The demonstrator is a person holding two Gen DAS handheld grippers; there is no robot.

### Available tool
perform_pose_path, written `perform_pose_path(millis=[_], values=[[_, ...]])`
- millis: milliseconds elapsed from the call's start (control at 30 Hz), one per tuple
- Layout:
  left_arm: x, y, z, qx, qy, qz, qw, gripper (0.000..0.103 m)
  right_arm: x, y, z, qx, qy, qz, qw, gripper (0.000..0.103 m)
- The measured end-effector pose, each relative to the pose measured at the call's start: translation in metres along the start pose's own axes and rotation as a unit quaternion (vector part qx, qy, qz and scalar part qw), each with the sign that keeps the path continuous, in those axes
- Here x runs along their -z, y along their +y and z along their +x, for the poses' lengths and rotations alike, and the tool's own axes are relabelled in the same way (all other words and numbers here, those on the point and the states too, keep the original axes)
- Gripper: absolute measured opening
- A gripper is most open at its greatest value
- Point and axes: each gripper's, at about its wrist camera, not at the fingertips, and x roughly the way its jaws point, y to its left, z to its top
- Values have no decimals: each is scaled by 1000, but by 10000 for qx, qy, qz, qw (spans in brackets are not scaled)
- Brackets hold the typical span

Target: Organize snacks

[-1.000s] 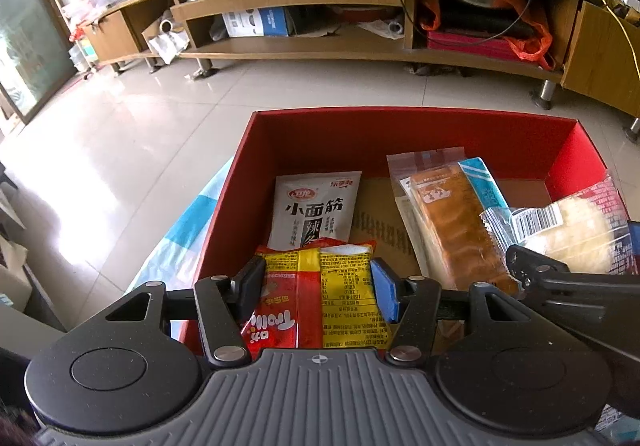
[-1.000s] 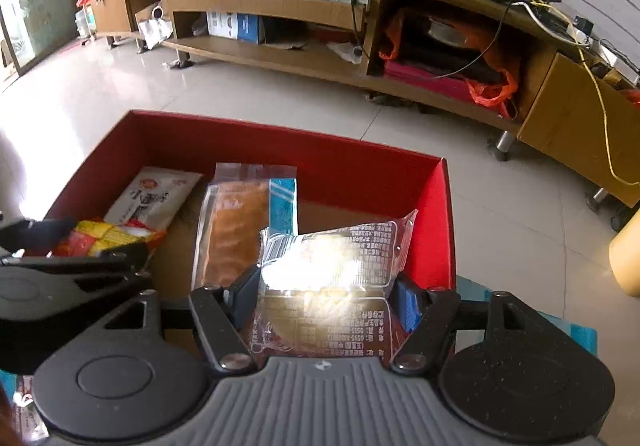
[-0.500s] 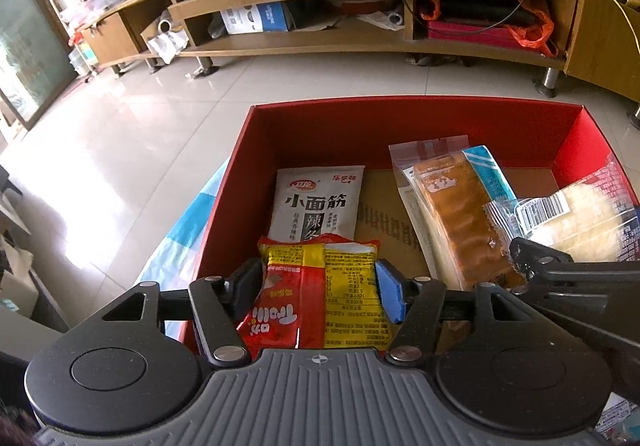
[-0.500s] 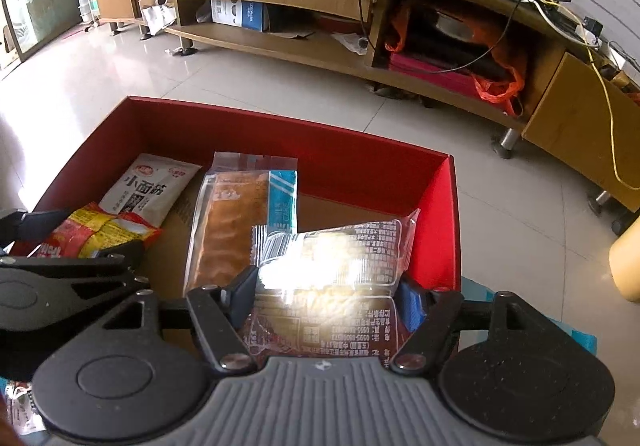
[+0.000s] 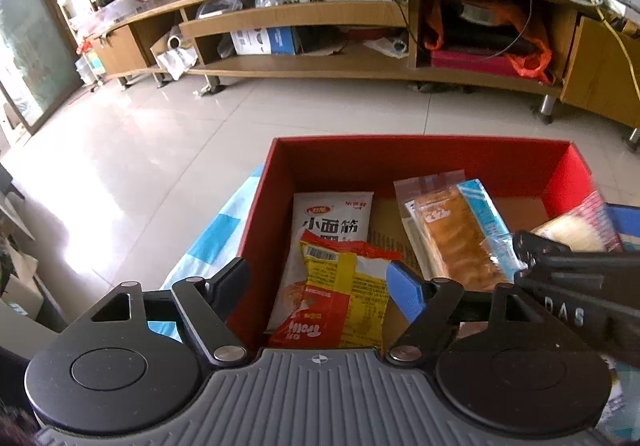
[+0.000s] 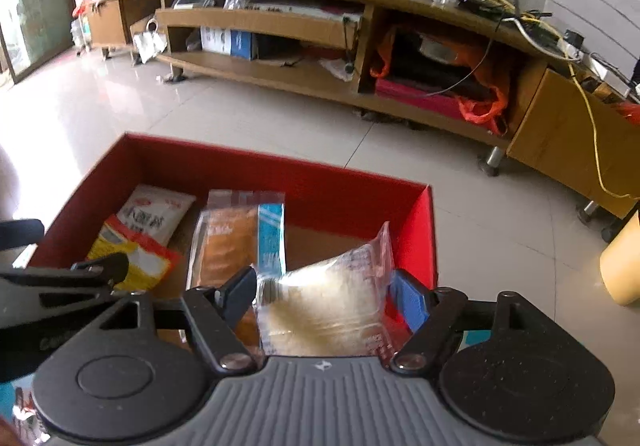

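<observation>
We see a red box [image 5: 420,153], a red-and-yellow packet [image 5: 340,298], a white packet [image 5: 332,217] and blue-and-white checked cloth [image 5: 216,242].

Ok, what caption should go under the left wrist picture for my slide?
Left gripper open over a red and yellow snack packet lying in the red box.

My left gripper [image 5: 320,282] shows black linkage arms, silver screws, a ribbed grey base and one blue pad at three o'clock.

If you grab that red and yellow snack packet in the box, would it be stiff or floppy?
Probably floppy: the red and yellow packet is thin, creased film, its top edge already bent. Likely light. The glossy wrapper may slip and crumple under pressure.
</observation>
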Motion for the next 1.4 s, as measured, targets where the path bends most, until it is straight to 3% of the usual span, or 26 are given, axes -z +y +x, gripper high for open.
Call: perform_pose_path(millis=[100, 233, 567, 800, 1000, 1167, 1400], values=[[1, 4, -13, 52, -94, -14, 9999, 82, -3, 0, -10, 33, -141, -26, 9999, 81], [9, 9, -29, 37, -214, 47, 9998, 88, -3, -1, -23, 122, -274, -39, 9995, 81], [39, 14, -63, 24, -375, 322, 9988, 88, 6, 8, -77, 126, -366, -283, 9988, 81], [79, 23, -79, 326, 26, 414, 9986, 88, 50, 29, -121, 79, -262, -672, 9974, 81], [117, 26, -91, 502, 388, 730, 9953, 88, 97, 31, -132, -56, 224, -615, 9978, 81], [145, 28, -94, 608, 706, 891, 9917, 88, 115, 35, -135, -305, 488, -503, 9971, 81], [171, 36, -98, 703, 1005, 979, 9876, 88, 125, 47, -143, -411, 535, -642, 9957, 81]])
